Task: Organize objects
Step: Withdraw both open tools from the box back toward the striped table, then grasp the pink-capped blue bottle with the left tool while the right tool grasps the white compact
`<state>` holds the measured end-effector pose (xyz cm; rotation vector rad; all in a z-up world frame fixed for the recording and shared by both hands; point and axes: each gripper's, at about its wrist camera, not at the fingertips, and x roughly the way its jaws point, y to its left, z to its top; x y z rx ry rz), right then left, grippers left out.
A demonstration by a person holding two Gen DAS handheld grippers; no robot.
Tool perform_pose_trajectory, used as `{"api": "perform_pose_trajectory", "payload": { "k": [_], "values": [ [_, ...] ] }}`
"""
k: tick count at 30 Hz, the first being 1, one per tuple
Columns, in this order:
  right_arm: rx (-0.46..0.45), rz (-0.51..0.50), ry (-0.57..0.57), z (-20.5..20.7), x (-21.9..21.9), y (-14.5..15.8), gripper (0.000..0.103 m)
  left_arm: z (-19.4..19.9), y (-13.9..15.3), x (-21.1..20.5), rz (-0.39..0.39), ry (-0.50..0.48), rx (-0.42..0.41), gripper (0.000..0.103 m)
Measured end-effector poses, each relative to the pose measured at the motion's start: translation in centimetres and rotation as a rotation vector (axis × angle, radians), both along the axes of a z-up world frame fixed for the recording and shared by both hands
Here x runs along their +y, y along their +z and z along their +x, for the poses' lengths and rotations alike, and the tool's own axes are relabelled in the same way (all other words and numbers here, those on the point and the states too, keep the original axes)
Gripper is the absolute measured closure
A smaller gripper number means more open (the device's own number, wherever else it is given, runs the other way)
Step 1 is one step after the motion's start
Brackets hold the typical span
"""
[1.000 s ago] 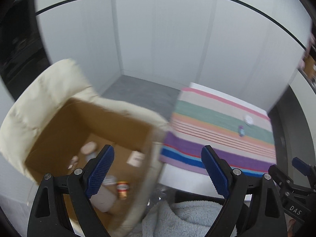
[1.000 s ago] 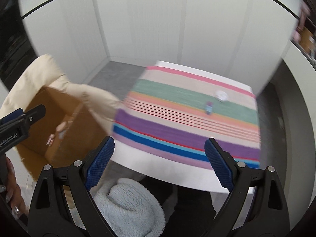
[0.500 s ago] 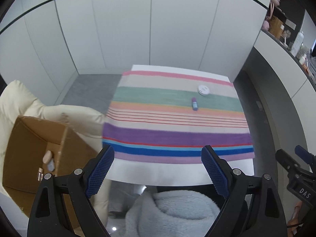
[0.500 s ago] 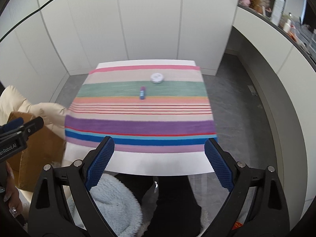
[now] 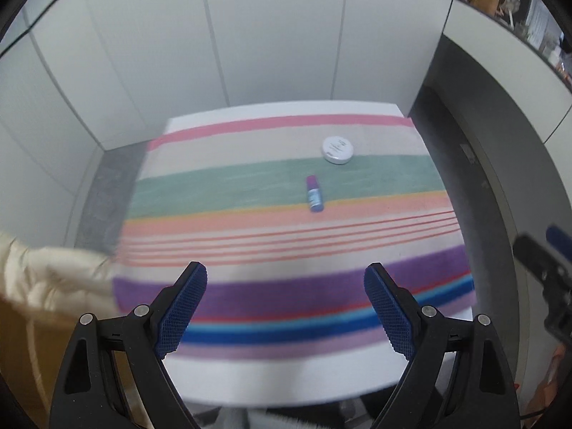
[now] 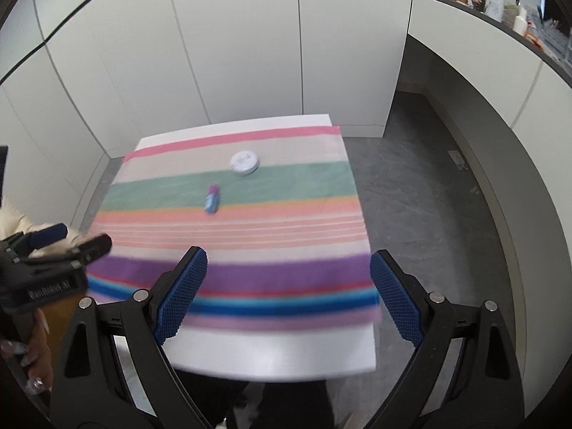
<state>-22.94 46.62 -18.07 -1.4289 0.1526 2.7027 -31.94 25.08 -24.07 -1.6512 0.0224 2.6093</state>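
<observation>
The left tongs [image 5: 286, 307] stand wide open with nothing between the blue, cross-hatched pads [image 5: 184, 312]; the right tongs [image 6: 287, 295] are likewise wide open and empty. Both hang over the near edge of the desk [image 5: 286, 375], pointing down at it.

The white desk is covered by a striped cloth [image 5: 250, 186] with a soft, woven look, in bands of pink, beige, green, peach, purple and blue. Only two things lie on it, both toward the far right corner: a small bottle [image 5: 314, 194], a slim cylinder with a purple cap and blue label, lying on its side where the green band meets the peach, and just beyond it a flat, round white tin [image 5: 338, 150], smooth and probably hard plastic. They are near each other but apart.

Off the left edge a cream padded fabric [image 5: 46, 279] and a brown cardboard surface [image 5: 21, 350] show, blurred. With so little on the desk, the sorting looks close to done; these two pieces appear to be what is left, and neither is grasped yet.
</observation>
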Motion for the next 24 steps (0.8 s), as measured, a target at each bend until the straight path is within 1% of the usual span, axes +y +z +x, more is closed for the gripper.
{"api": "perform_pose_trajectory", "payload": {
  "k": [4,6,8,11,14,16,17,18,19,20,21,22,24],
  "values": [
    [-0.012,0.012,0.018,-6.1,1.4,-3.3,0.009,-4.5,-4.5,1.2,0.025,0.018,-0.052,0.012],
    [-0.016,0.027,0.039,-9.3,1.3,-5.2,0.009,-6.3,-6.7,1.3,0.030,0.033,-0.073,0.012],
    [-0.023,0.036,0.071,-12.7,0.8,-7.4,0.009,-7.9,-8.8,1.7,0.008,0.045,-0.079,0.012],
    [-0.013,0.007,0.107,-16.8,-0.3,-10.6,0.009,-10.3,-11.6,2.1,-0.030,0.039,-0.084,0.013],
    [-0.010,-0.007,0.146,-20.0,-1.4,-13.3,0.009,-12.6,-14.1,1.9,-0.033,0.058,-0.094,0.015],
    [-0.015,-0.027,0.174,-22.0,-2.2,-15.2,0.009,-14.0,-15.5,1.5,-0.022,0.079,-0.102,0.020],
    [-0.022,-0.034,0.187,-23.0,-2.6,-16.3,0.009,-14.6,-16.1,1.4,-0.020,0.085,-0.107,0.026],
    [-0.027,-0.034,0.190,-23.6,-2.9,-17.0,0.009,-15.0,-16.1,1.1,0.005,0.089,-0.071,0.035],
    [-0.036,-0.037,0.193,-24.2,-3.2,-17.8,0.009,-15.2,-16.1,1.1,-0.010,0.089,-0.044,0.043],
    [-0.044,-0.044,0.197,-24.5,-3.5,-18.6,0.009,-15.5,-15.9,1.2,-0.013,0.072,-0.026,0.073],
    [-0.049,-0.048,0.196,-24.8,-3.6,-19.1,0.009,-15.7,-15.8,1.3,-0.018,0.065,-0.021,0.084],
    [-0.053,-0.050,0.195,-24.9,-3.7,-19.5,0.009,-16.0,-15.9,1.3,-0.043,0.078,-0.018,0.084],
    [-0.056,-0.057,0.197,-25.0,-4.0,-20.3,0.009,-16.2,-15.9,1.0,-0.039,0.091,-0.004,0.084]
  ]
}}
